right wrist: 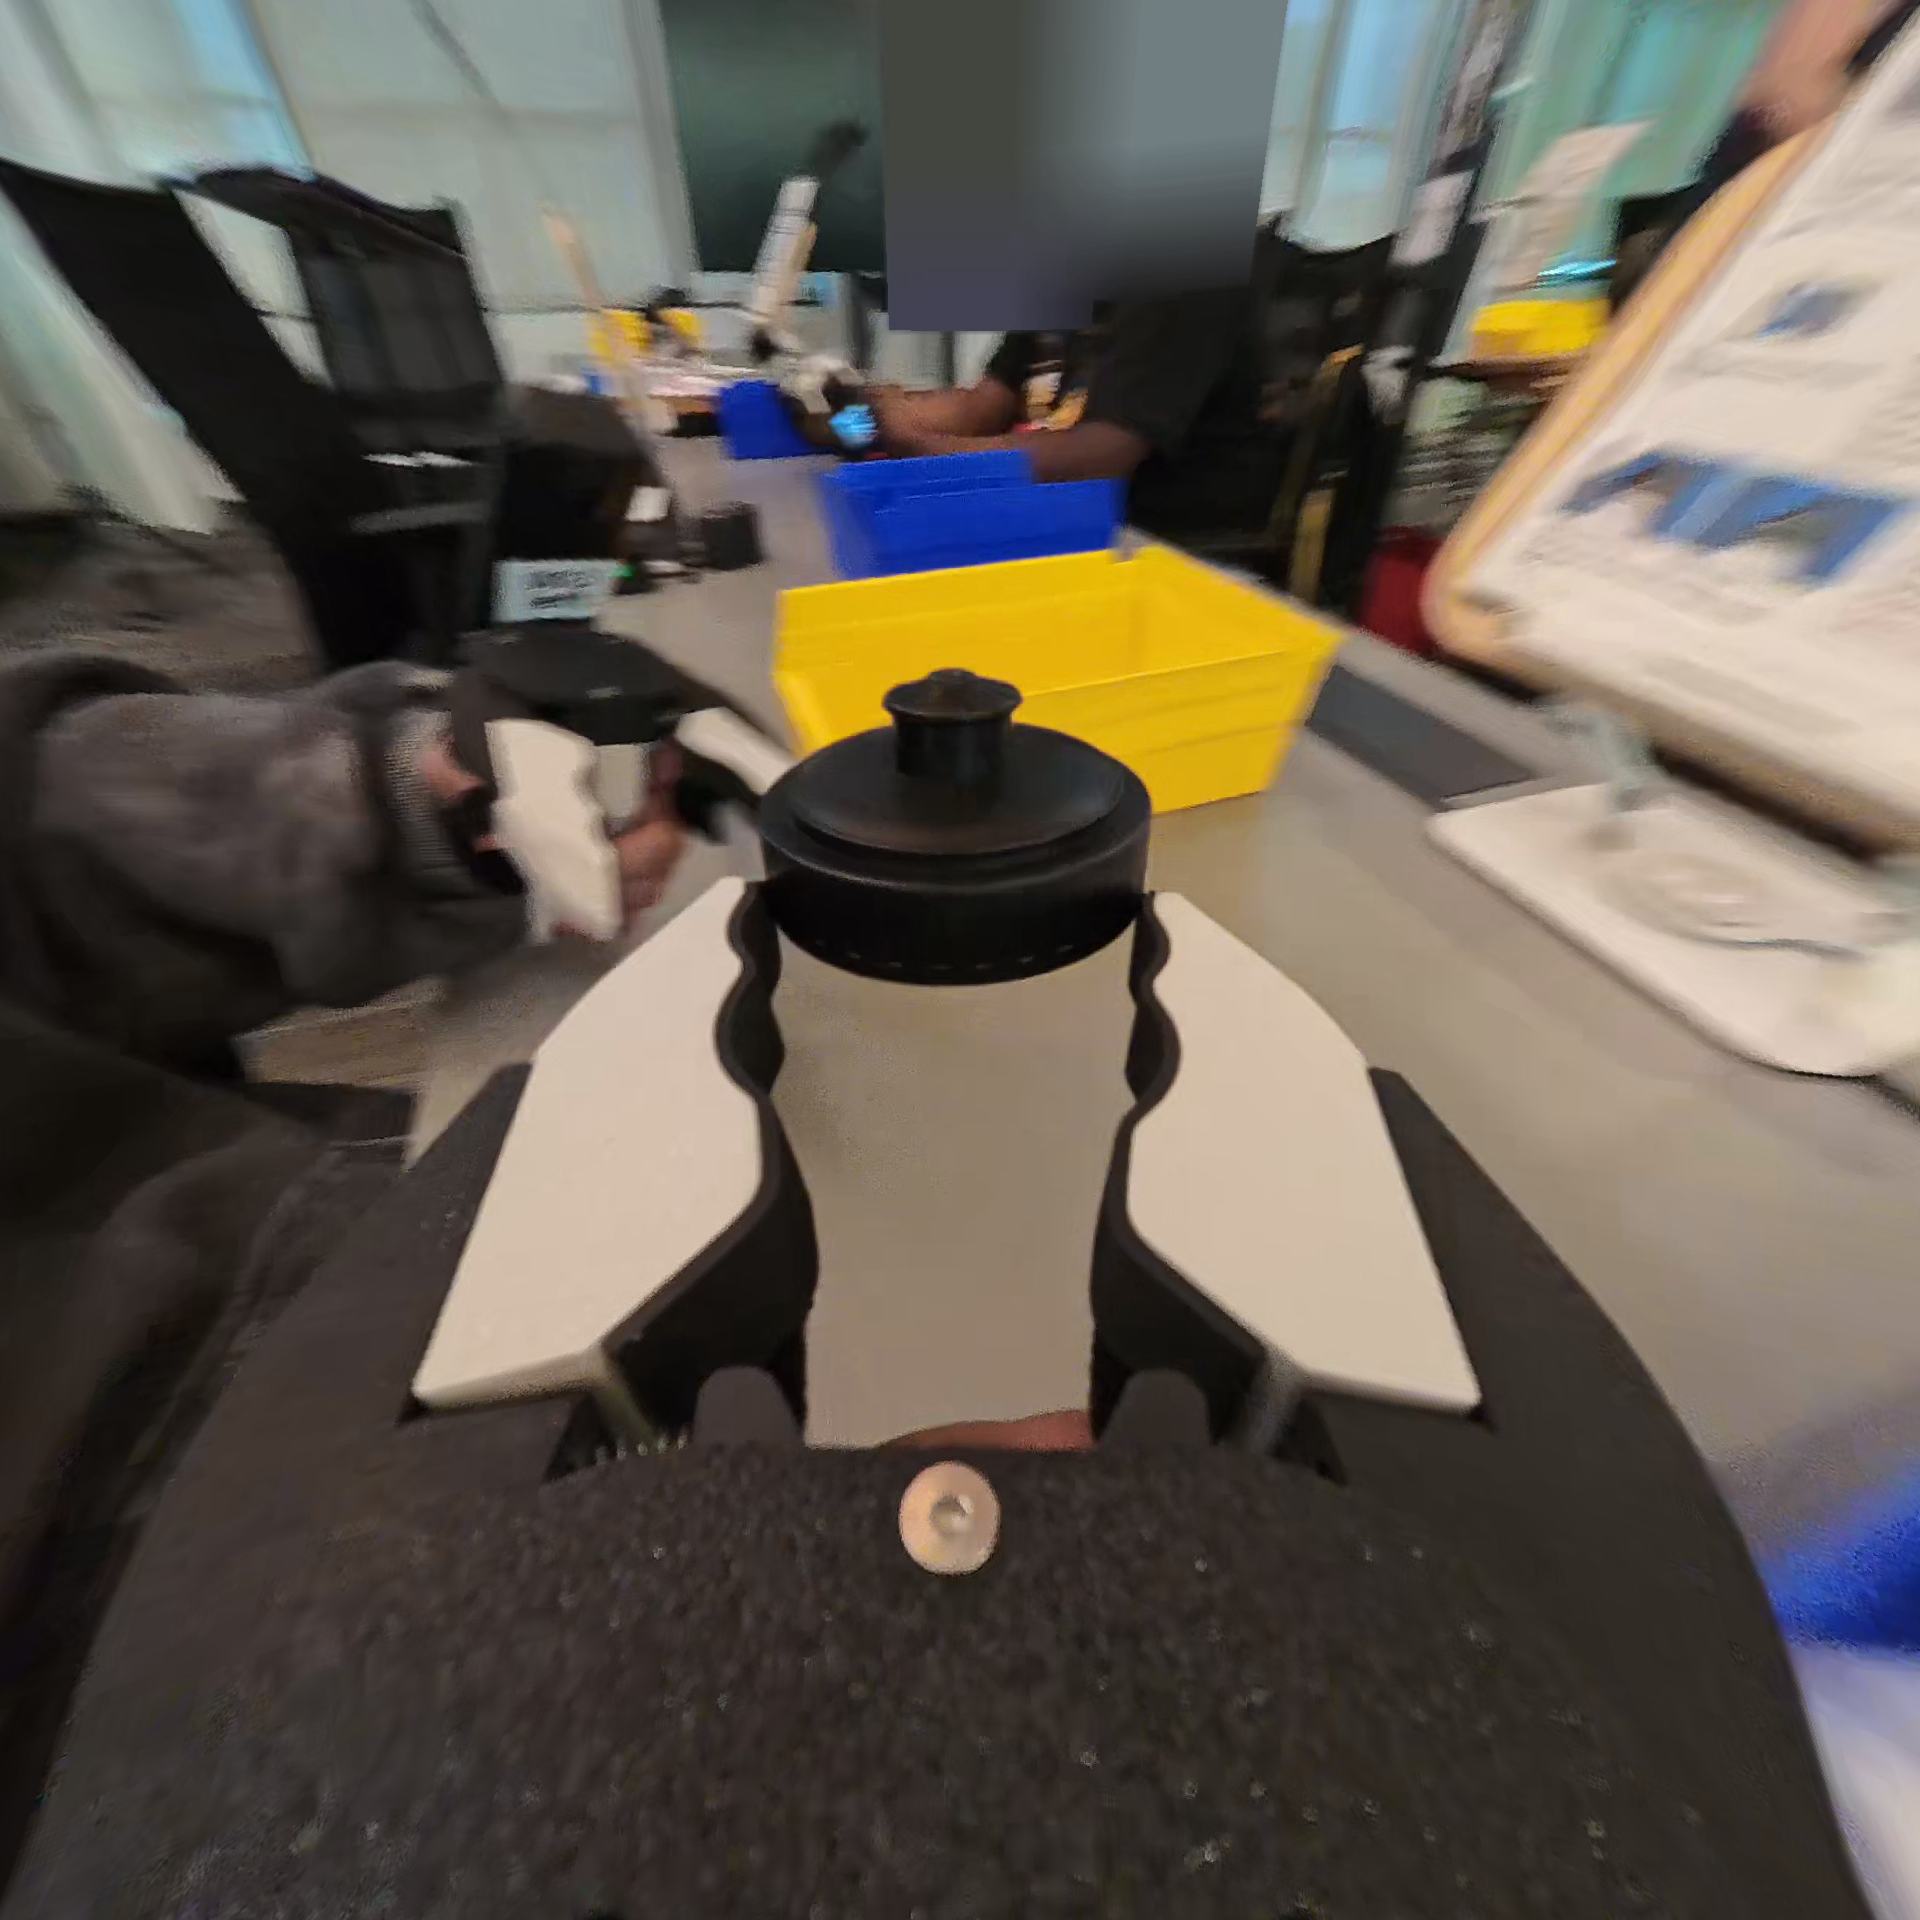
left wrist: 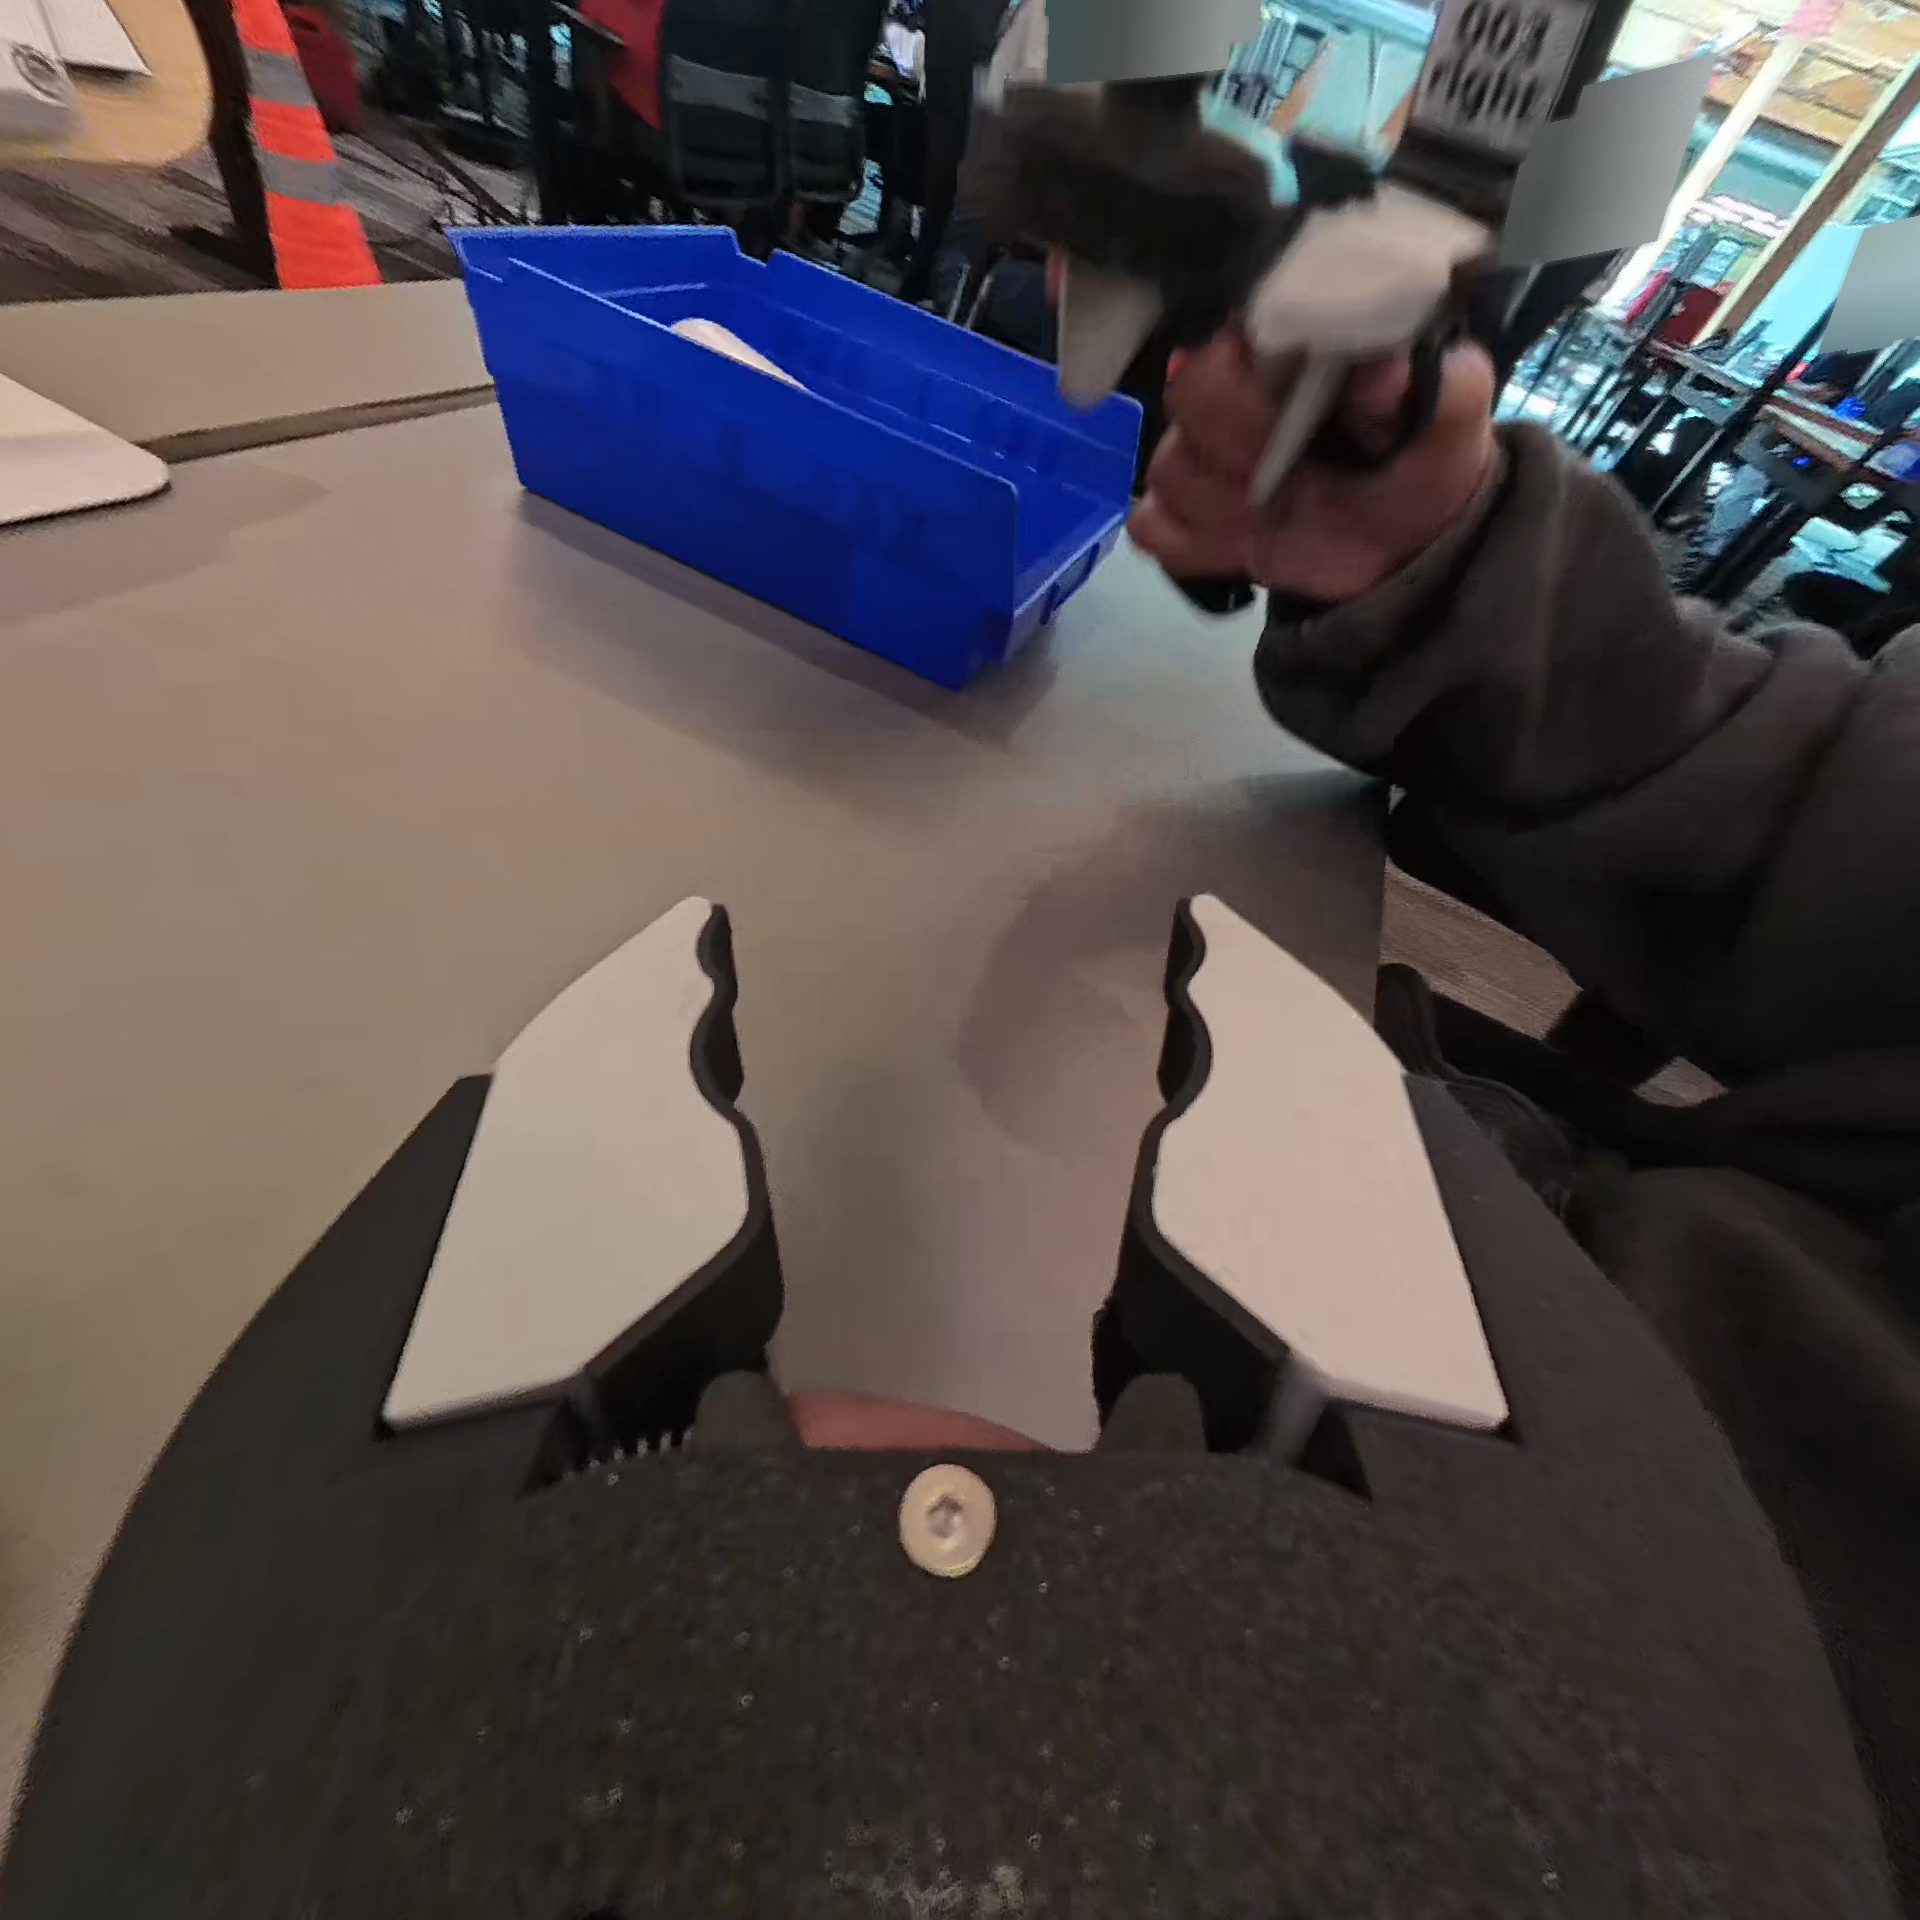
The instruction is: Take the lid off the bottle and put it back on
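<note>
My right gripper (right wrist: pixel 951 899) is shut on a black round lid (right wrist: pixel 954 831) with a pull spout on top, held at its ribbed rim between the fingertips, above the grey table (right wrist: pixel 1403 987). In the left wrist view that gripper (left wrist: pixel 1195 249) is raised at the upper right, blurred, with the dark lid (left wrist: pixel 1122 197) at its tips. My left gripper (left wrist: pixel 951 914) is open and empty over the table (left wrist: pixel 416 831). It also shows blurred at the left of the right wrist view (right wrist: pixel 623 821). The bottle's body shows in neither view.
A blue bin (left wrist: pixel 790 468) stands on the table ahead of the left gripper, with a white object (left wrist: pixel 738 348) inside. A yellow bin (right wrist: pixel 1049 665) and a blue bin (right wrist: pixel 966 520) stand beyond the lid. A white stand base (right wrist: pixel 1714 935) and a tilted board (right wrist: pixel 1714 468) are at the right.
</note>
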`<state>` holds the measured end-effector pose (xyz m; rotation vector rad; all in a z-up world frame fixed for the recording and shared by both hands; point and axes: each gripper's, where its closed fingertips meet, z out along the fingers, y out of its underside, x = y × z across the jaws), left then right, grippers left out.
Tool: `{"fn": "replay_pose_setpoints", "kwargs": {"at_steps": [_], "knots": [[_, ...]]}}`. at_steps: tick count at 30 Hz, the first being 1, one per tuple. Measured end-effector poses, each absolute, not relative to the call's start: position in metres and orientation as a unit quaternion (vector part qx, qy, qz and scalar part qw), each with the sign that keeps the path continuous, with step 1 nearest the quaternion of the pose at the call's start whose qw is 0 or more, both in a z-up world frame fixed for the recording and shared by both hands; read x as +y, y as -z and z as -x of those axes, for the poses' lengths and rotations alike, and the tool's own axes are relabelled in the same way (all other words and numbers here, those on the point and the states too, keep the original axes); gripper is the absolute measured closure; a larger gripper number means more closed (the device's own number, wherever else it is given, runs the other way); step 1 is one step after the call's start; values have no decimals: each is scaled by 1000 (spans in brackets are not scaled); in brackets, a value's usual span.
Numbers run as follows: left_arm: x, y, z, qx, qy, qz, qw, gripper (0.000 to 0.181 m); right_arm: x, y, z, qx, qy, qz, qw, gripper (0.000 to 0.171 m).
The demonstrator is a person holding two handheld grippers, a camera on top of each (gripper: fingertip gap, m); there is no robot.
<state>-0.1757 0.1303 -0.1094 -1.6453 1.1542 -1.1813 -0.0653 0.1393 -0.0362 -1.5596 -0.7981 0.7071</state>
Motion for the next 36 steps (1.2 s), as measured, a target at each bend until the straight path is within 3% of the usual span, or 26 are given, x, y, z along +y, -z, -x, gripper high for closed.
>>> {"fn": "replay_pose_setpoints", "kwargs": {"at_steps": [5,7,11,16,22,36], "knots": [[116,105,173,468,450,634,421,107,180,-13,-76,-217,-95,730,640,106],[110,106,170,474,452,630,417,107,192,11,-138,-159,-10,791,591,106],[111,109,169,473,449,637,411,107,199,103,-215,-19,33,899,436,106],[118,106,172,460,450,643,416,108,200,160,-239,0,106,952,288,105],[120,108,173,461,446,644,417,109,201,184,-237,-26,142,971,193,105],[114,113,170,478,438,643,407,108,184,203,-235,-35,124,984,127,106]]}}
